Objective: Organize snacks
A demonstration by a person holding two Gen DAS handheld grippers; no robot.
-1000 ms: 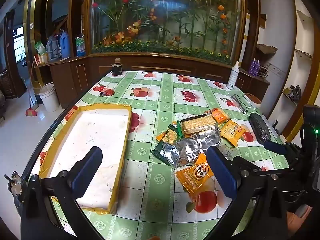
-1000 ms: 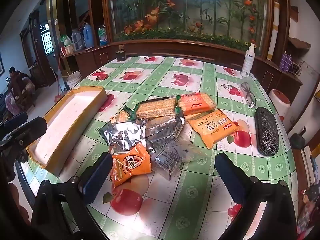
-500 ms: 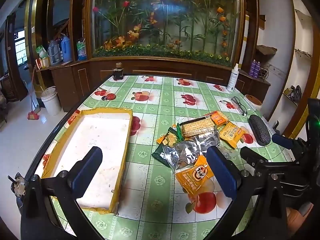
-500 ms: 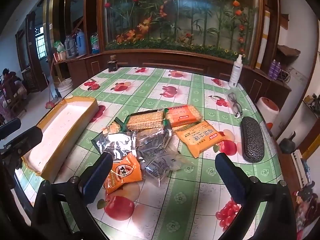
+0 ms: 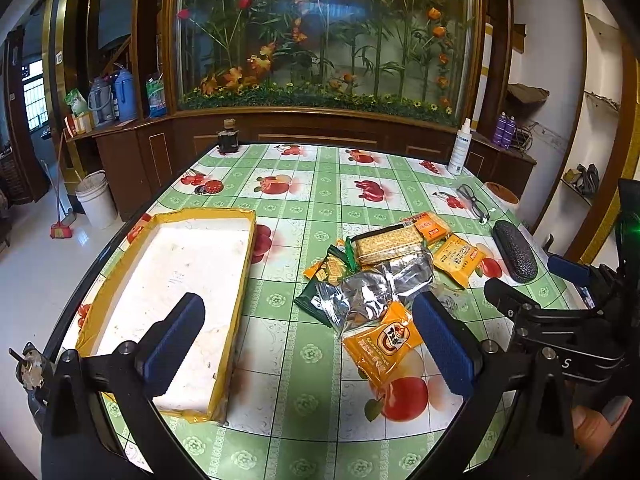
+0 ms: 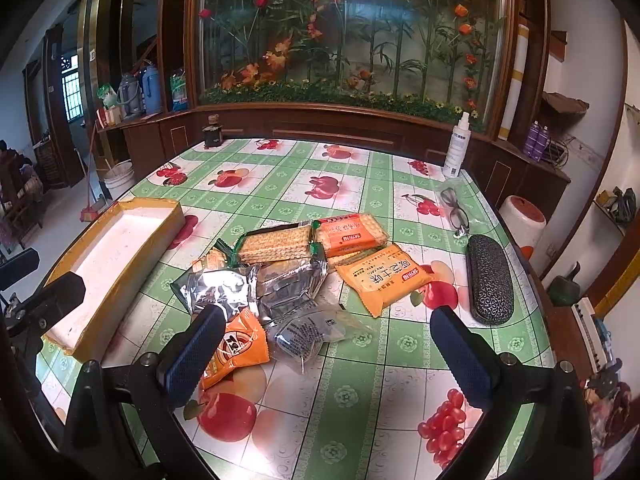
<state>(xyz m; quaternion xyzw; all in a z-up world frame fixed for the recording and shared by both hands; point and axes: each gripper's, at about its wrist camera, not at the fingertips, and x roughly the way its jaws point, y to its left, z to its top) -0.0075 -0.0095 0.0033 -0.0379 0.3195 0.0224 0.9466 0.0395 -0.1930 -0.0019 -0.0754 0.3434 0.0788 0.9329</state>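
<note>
A pile of snack packets lies mid-table: silver foil packs (image 5: pixel 372 294) (image 6: pixel 256 284), a small orange pack (image 5: pixel 380 344) (image 6: pixel 236 348), cracker sleeves (image 5: pixel 388 242) (image 6: pixel 276 242), a flat orange pack (image 6: pixel 382 276) and a clear pack (image 6: pixel 308 330). An empty yellow-rimmed white tray (image 5: pixel 240 280) (image 6: pixel 96 292) sits to the left. My left gripper (image 5: pixel 308 344) is open and empty above the near table edge, between tray and pile. My right gripper (image 6: pixel 324 354) is open and empty, held above the near side of the pile.
A black glasses case (image 6: pixel 490 280) and spectacles (image 6: pixel 454 210) lie at the right. A white spray bottle (image 6: pixel 456 148) and a dark jar (image 6: pixel 212 134) stand at the far edge. The table edge runs close below both grippers.
Both grippers have drawn back and risen a little, so the table and snacks look smaller and farther. Jaws stay wide open. Nothing on the table moved.
</note>
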